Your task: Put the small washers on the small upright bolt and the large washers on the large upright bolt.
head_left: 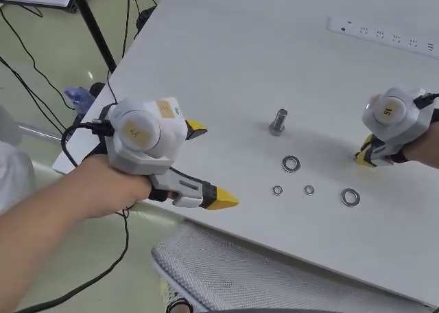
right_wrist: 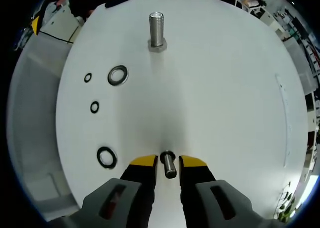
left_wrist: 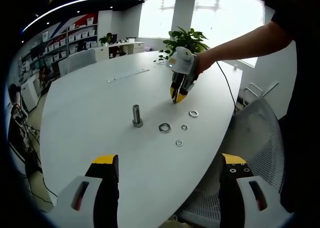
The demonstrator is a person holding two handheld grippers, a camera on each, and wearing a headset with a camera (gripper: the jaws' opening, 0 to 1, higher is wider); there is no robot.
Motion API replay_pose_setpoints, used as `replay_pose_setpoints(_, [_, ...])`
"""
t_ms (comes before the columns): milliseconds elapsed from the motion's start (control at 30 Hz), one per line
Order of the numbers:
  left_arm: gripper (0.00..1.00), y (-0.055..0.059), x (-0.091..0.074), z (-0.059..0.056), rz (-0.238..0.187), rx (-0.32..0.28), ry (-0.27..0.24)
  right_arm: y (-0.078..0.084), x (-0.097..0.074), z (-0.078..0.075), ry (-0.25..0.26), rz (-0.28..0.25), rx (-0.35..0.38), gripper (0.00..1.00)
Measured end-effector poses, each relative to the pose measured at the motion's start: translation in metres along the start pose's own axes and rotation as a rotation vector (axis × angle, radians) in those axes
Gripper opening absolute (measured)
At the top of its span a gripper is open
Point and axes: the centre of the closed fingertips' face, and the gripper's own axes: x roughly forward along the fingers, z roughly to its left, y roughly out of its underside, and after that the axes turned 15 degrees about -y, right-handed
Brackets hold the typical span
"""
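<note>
In the right gripper view the right claw (right_wrist: 168,163) pinches the small bolt (right_wrist: 168,168), a threaded steel stub; in the head view the claw's body covers it. The left claw (left_wrist: 167,160) is spread wide. Flat steel washers (head_left: 291,164) lie near the smooth white table's (head_left: 240,52) front edge, beside the upright large bolt (head_left: 278,121).

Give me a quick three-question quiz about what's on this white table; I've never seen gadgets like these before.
1. How many washers lie loose on the table?
2. True or false: a washer already sits on the large bolt.
3. What sits between the jaws of the right gripper? A) a large washer B) the small bolt C) nothing

Key
1. Four: two large washers and two small washers.
2. False; the large bolt stands bare.
3. B.
</note>
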Motion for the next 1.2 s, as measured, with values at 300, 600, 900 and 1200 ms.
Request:
replay_pose_setpoints(300, [0.82, -0.001, -0.003, 0.001, -0.006, -0.002, -0.003, -0.002, -0.001, 0.002, -0.014, -0.014, -0.004, 0.3])
replay_pose_setpoints(600, [0.82, -0.003, -0.003, 0.0, -0.011, 0.003, -0.004, -0.005, -0.009, 0.003, -0.025, -0.029, 0.011, 0.29])
replay_pose_setpoints(900, [0.81, -0.005, -0.004, -0.002, -0.013, 0.009, 0.001, -0.011, -0.023, 0.004, -0.028, -0.044, 0.018, 0.29])
replay_pose_setpoints(1200, [0.8, -0.011, -0.005, 0.0, -0.02, 0.019, -0.001, -0.029, -0.037, 0.012, -0.024, -0.052, -0.026, 0.28])
